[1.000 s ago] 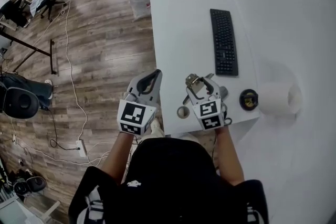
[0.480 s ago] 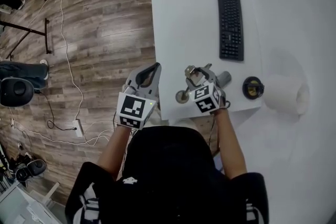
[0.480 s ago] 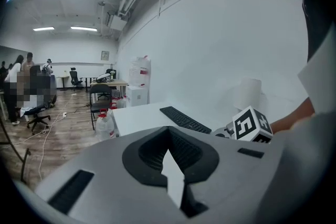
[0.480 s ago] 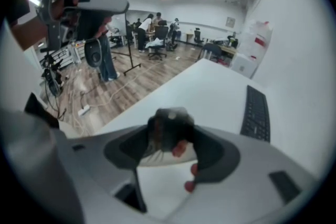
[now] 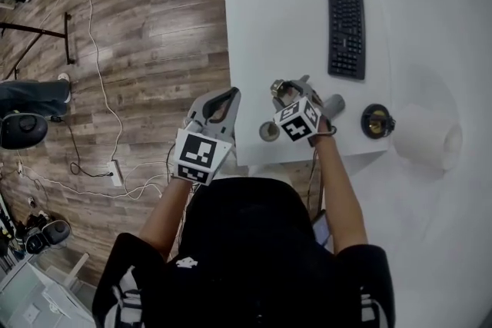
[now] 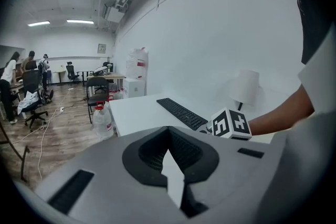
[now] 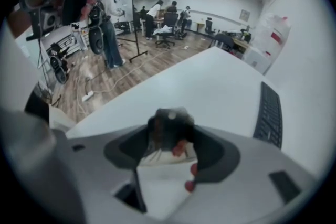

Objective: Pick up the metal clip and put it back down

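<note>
My right gripper (image 5: pixel 289 91) hovers over the near edge of the white table (image 5: pixel 277 11), shut on the metal clip (image 5: pixel 279 87). In the right gripper view the clip (image 7: pixel 169 124) shows dark and blurred, pinched between the jaws, with small red bits under it. My left gripper (image 5: pixel 222 101) hangs off the table's left side, over the wooden floor. Its jaws meet at the tips with nothing in them. The left gripper view shows the right gripper's marker cube (image 6: pixel 231 123) ahead, near the keyboard (image 6: pixel 181 113).
A black keyboard (image 5: pixel 345 21) lies at the table's far right. Near the front edge are a small round cap (image 5: pixel 269 131), a grey cylinder (image 5: pixel 333 104), a black round object (image 5: pixel 376 121) and a paper roll (image 5: pixel 427 136). Cables and chairs stand on the floor at left.
The head view has slid, so the table sits higher in the picture. The right gripper still holds the clip above the front edge, its cube turned a little. The left gripper stays put.
</note>
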A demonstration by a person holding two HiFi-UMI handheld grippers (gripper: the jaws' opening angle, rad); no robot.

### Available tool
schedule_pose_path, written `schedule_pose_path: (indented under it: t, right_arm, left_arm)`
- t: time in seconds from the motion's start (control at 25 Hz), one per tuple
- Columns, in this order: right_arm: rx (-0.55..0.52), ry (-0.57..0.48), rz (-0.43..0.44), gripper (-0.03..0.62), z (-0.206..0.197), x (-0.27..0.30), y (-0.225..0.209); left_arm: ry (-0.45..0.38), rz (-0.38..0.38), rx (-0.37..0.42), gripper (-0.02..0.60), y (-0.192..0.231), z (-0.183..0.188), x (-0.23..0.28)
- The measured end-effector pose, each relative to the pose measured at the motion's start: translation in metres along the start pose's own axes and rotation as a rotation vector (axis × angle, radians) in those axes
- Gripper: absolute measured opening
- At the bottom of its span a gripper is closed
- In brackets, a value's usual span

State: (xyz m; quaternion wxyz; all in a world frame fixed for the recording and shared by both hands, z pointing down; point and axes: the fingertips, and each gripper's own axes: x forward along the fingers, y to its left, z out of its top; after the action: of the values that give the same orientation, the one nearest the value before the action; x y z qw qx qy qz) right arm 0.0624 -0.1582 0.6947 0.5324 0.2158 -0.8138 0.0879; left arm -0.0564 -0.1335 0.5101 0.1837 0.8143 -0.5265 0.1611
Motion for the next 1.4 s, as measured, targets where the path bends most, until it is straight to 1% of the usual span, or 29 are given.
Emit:
schedule_pose_path:
  t: [0.32,0.44,0.6,0.76,1.0,1.2,1.4]
  right_arm:
    - [0.009,0.026,0.020,0.285,-0.013,0.020,0.006]
    - [-0.014,0.045,0.009,0.285,-0.020,0.023,0.002]
    - [-0.018,0.054,0.007,0.285,-0.023,0.026,0.003]
    - [-0.042,0.060,-0.018,0.285,-0.023,0.028,0.004]
    - [-0.042,0.060,-0.031,0.287,-0.029,0.031,0.006]
    - [-0.027,0.051,-0.032,0.287,-0.027,0.032,0.005]
    - [0.022,0.035,-0.015,0.287,-0.025,0.033,0.004]
  left_arm:
    - [0.046,-0.015,-0.004,0.025,-0.008,-0.022,0.004]
    - [0.049,-0.017,-0.005,0.025,-0.009,-0.023,0.007]
    - [0.048,-0.012,0.001,0.025,-0.007,-0.020,0.005]
    - [0.047,-0.002,-0.006,0.025,-0.002,-0.020,0.003]
    - [0.055,0.002,-0.001,0.025,-0.004,-0.027,0.002]
    - [0.049,0.005,-0.003,0.025,-0.002,-0.024,0.002]
    - [0.035,0.008,0.003,0.025,0.000,-0.021,0.002]
